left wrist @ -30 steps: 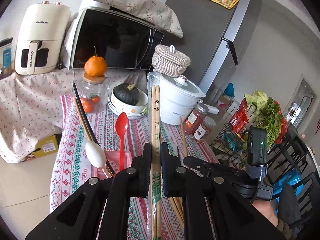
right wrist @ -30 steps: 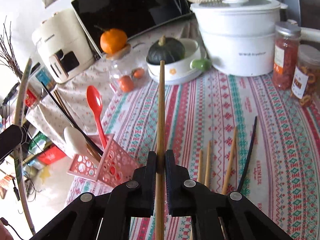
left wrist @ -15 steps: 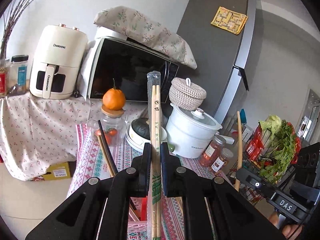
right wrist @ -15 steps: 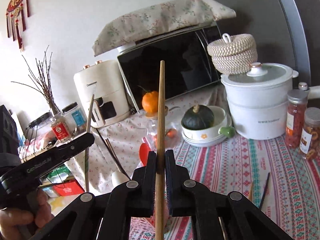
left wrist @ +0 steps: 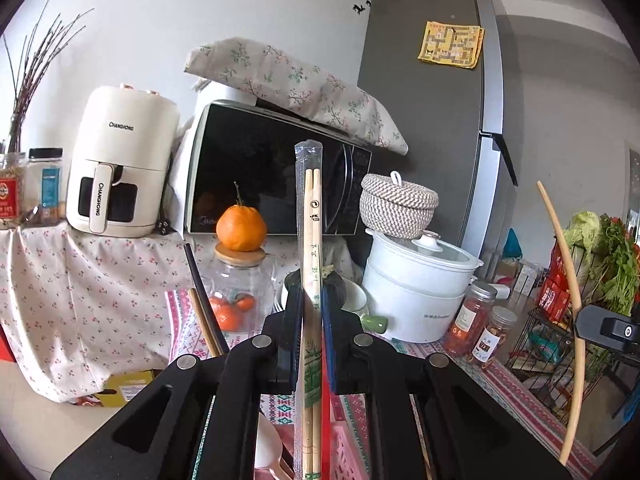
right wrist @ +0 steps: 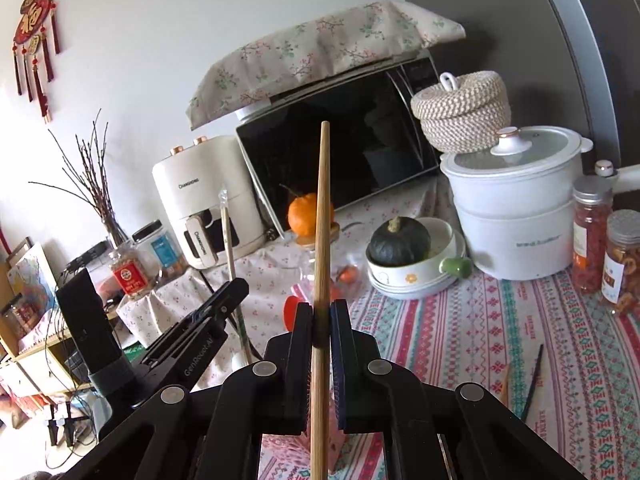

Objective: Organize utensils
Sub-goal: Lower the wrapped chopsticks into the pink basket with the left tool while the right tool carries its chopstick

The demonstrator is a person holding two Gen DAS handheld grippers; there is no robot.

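Both hands had lifted, basket sliding low. Left view: our left gripper (left wrist: 311, 334) clenched the wrapped chopsticks (left wrist: 311, 240) upright over the basket (left wrist: 348, 452). Right view: our right gripper (right wrist: 321, 322) grasped one chopstick (right wrist: 322, 220); next, we judged, lowering both into the basket

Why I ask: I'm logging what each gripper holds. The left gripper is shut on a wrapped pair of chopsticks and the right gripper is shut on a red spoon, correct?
Not quite. The right gripper is shut on a single bare wooden chopstick, as the right wrist view shows. The left gripper does hold the wrapped pair of chopsticks.
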